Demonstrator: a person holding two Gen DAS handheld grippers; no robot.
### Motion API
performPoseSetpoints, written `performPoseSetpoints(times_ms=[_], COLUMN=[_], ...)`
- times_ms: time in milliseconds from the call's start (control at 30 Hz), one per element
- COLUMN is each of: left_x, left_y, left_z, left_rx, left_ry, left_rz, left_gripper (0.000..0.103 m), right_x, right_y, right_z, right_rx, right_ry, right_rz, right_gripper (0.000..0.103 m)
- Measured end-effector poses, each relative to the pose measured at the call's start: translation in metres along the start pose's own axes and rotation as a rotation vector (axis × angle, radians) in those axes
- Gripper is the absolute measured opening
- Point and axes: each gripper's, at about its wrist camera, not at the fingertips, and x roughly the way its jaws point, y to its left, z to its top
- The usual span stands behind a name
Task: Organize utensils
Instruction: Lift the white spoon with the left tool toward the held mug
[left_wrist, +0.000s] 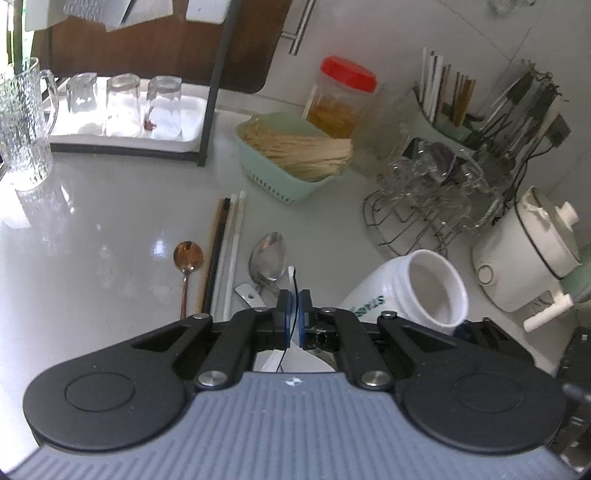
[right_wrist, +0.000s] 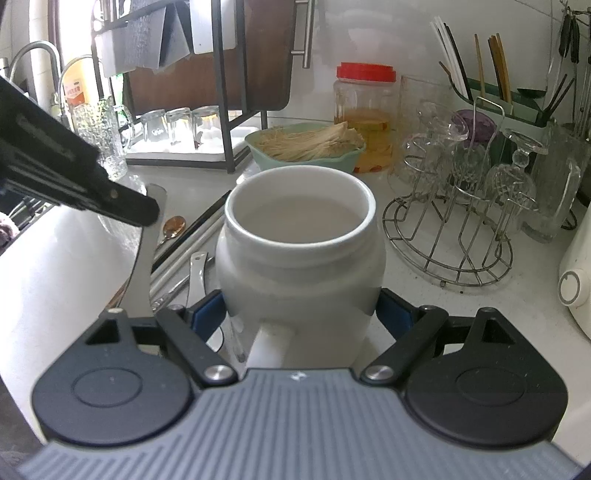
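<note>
Thin item's (left_wrist: 293, 295) lower end behind left claw (left_wrist: 294, 314); jar's (right_wrist: 299, 266) base hidden.

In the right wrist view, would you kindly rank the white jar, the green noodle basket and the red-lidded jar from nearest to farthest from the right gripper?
1. White jar, between the right gripper's fingers.
2. Green noodle basket, behind it.
3. Red-lidded jar, farthest, by the wall.

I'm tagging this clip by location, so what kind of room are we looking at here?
Most likely a home kitchen counter: a curved metal tap, upturned clear drinking glasses on a white draining tray, and a green caddy of chopsticks.
</note>
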Motion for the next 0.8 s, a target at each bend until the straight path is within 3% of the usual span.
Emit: performPoseSetpoints(times_ms=[800], left_x=[-0.046], left_y=[-0.028], left_z=[0.022], left_rx=[0.098], left_ry=[-0.095], left_rz=[-0.044], left_gripper=[0.004], right_x=[0.003], right_y=[0.004], right_z=[0.002], right_rx=[-0.001], right_ry=[-0.02], right_rz=[-0.016], right_gripper=[0.09])
